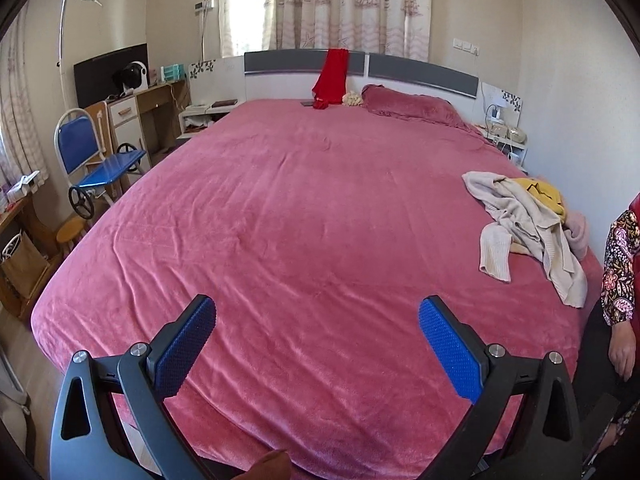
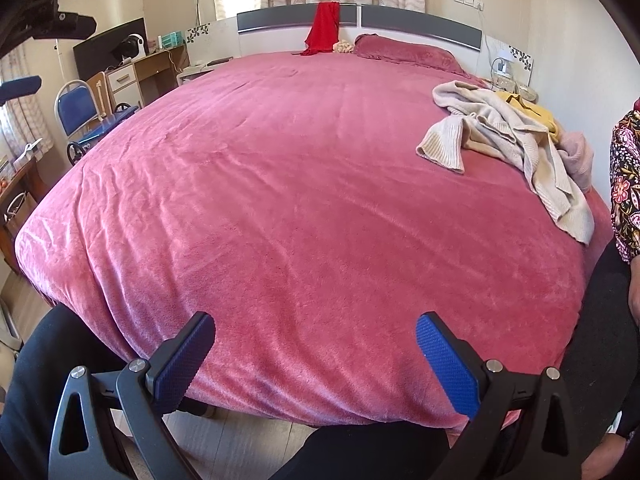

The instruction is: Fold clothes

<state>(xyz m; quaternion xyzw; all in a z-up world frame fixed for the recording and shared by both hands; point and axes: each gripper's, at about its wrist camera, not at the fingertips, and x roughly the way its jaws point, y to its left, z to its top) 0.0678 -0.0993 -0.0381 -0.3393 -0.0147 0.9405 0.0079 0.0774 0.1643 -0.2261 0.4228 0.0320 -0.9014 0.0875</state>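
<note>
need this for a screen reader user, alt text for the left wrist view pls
An open left gripper with blue pads hovers over the foot of a wide bed under a pink plush blanket, holding nothing. A rumpled pile of clothes, beige knit over yellow and pale pink, lies near the bed's right edge. A red garment hangs over the headboard.
</note>
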